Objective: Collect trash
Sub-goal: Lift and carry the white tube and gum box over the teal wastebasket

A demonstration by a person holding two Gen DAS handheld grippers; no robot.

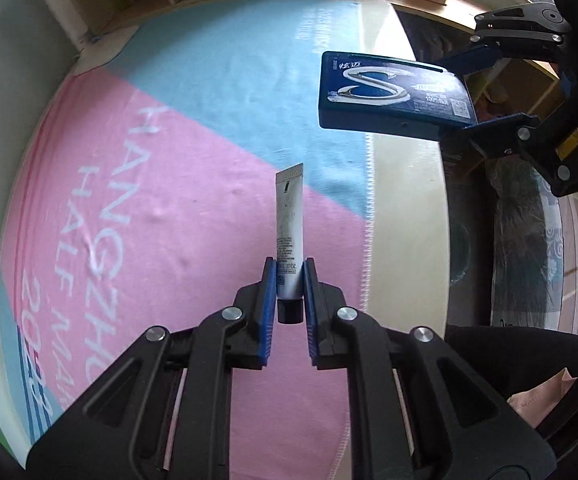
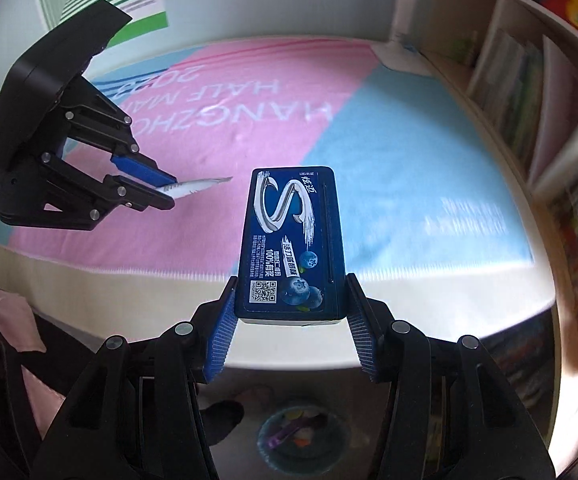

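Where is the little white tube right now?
The white tube is pinched in the left gripper, held above the pink towel, beside the blue gum box.

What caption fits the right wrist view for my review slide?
Right gripper clamps a dark blue gum box above the table edge; left gripper holds a white tube.

Surface: pale table point(image 1: 405, 208), rounded edge toward the floor.
On it: towel point(image 1: 177, 184), pink and light blue, white lettering, lying flat.
Bare strip: table's near edge, beside the towel's stitched hem.
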